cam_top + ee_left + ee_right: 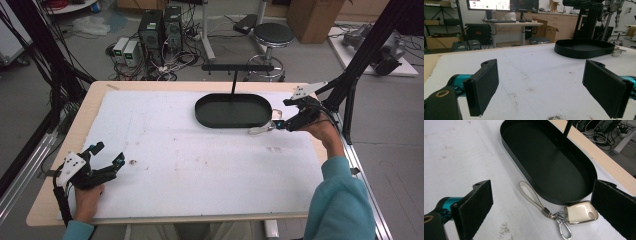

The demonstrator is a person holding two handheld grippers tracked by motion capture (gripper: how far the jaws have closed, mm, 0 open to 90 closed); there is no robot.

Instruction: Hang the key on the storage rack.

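Observation:
A cream key fob [581,213] lies on the white mat just outside the black oval tray [544,152], with a pale strap [531,194] and a metal clip [564,230] chained to it. My right gripper [544,200] hovers open over the fob and strap, one jaw on each side, touching neither. In the high view the right gripper [280,116] sits at the tray's [232,112] right end, above the fob [260,130]. My left gripper [109,153] rests open near the front left of the mat, holding nothing. Its own view shows the left gripper [540,85] facing the far tray [584,47].
A thin black post with a crossbar [235,67] rises from the tray's back edge. The white mat [200,165] covers most of the wooden table [100,87] and carries small dirt marks [133,162]. A black frame strut [360,55] stands at the table's right side.

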